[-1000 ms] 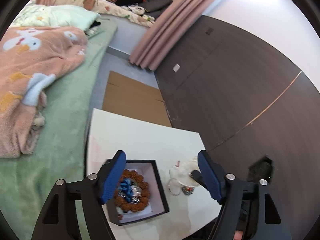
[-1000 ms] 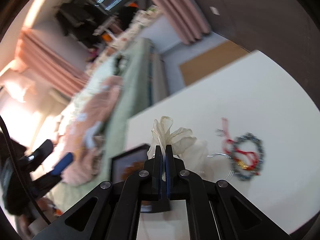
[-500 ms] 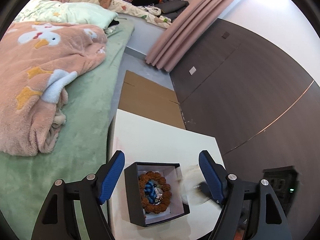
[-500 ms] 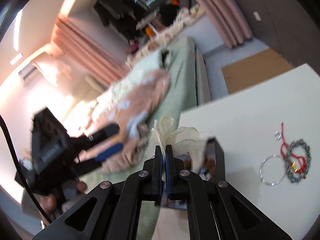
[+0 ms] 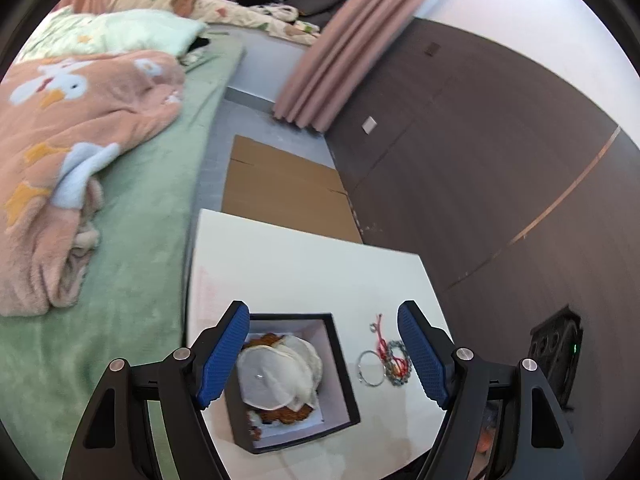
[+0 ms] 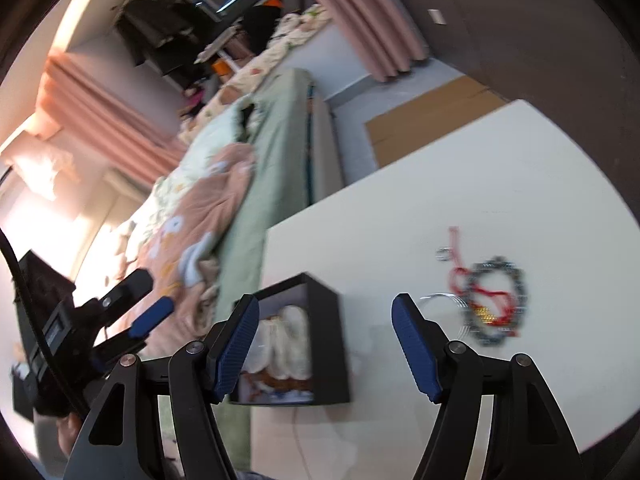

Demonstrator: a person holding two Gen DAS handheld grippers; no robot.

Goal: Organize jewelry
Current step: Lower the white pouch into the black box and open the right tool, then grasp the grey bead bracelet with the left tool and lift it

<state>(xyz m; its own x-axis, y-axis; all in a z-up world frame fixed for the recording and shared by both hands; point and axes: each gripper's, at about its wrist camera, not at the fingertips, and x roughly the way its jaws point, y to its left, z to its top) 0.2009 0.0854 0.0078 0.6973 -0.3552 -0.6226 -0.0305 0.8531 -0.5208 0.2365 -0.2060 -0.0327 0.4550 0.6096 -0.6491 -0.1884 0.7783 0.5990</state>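
Observation:
A black jewelry box (image 5: 344, 384) stands on the white table (image 5: 304, 272). A cream sheer pouch (image 5: 276, 372) lies in it on top of a brown bead bracelet (image 5: 288, 414). My left gripper (image 5: 324, 356) is open above the box, empty. My right gripper (image 6: 324, 344) is open and empty, above the table beside the box (image 6: 326, 340), with the pouch (image 6: 284, 340) inside. A silver ring bangle (image 5: 370, 368), a red cord (image 5: 382, 340) and a grey bead bracelet (image 5: 398, 370) lie right of the box; they show in the right wrist view (image 6: 492, 300) too.
A bed with a green sheet (image 5: 132, 240) and pink blanket (image 5: 72, 152) runs along the table's left side. Flat cardboard (image 5: 280, 188) lies on the floor behind the table. A dark wall (image 5: 500, 160) is on the right.
My right gripper carried the cream pouch from beside the loose jewelry to the box, opened and let it go. The pouch now lies in the box over the brown bracelet.

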